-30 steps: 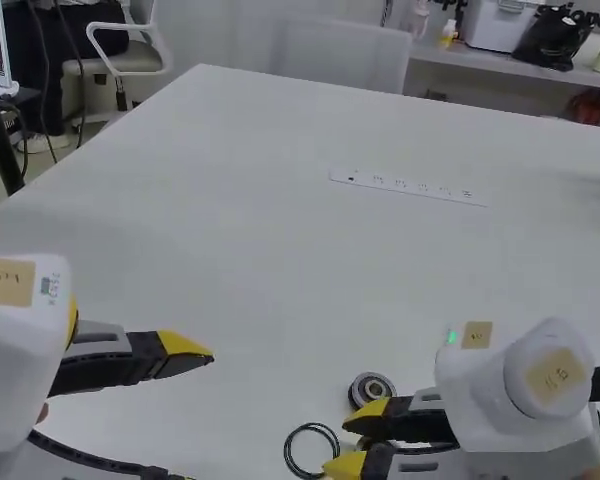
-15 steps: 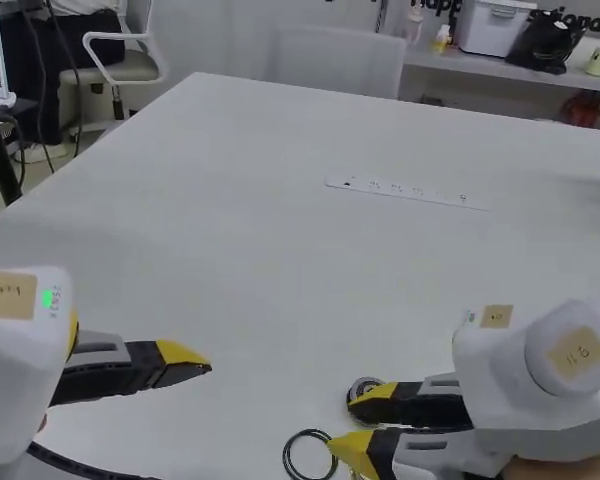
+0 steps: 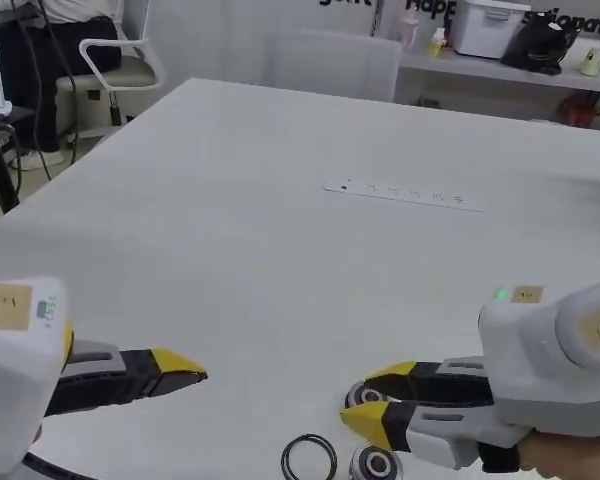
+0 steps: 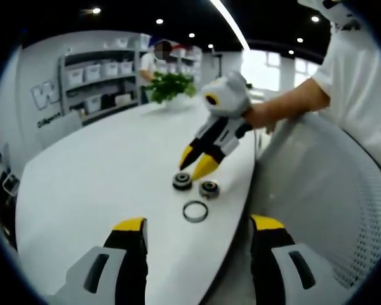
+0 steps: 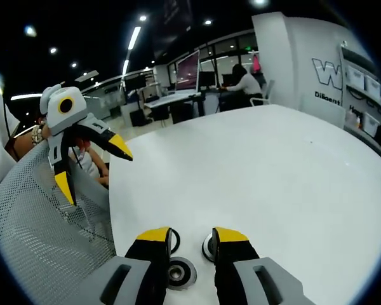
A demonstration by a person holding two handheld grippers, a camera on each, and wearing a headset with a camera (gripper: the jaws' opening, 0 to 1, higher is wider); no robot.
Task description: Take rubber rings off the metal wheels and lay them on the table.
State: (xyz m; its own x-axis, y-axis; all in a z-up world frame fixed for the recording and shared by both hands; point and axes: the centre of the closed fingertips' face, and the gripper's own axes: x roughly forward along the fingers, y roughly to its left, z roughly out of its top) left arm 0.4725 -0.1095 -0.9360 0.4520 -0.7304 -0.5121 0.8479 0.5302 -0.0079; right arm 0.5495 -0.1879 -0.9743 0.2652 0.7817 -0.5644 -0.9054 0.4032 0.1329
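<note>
Ring removal looks part done: one rubber ring lies flat and free on the table, close to its near edge; just right of it sits the near wheel, with the far wheel a little beyond. Whether either wheel carries a ring I cannot tell. I judge the step in hand to be a reach for a wheel, likely the far one. The right claw is partly open and empty, its yellow tips low over the pair; the head view shows the far wheel between them; contact cannot be made out. Next it would need to close on that wheel and steady it; the left claw, spread wide, empty and well to the left, would then come in to peel the ring.
</note>
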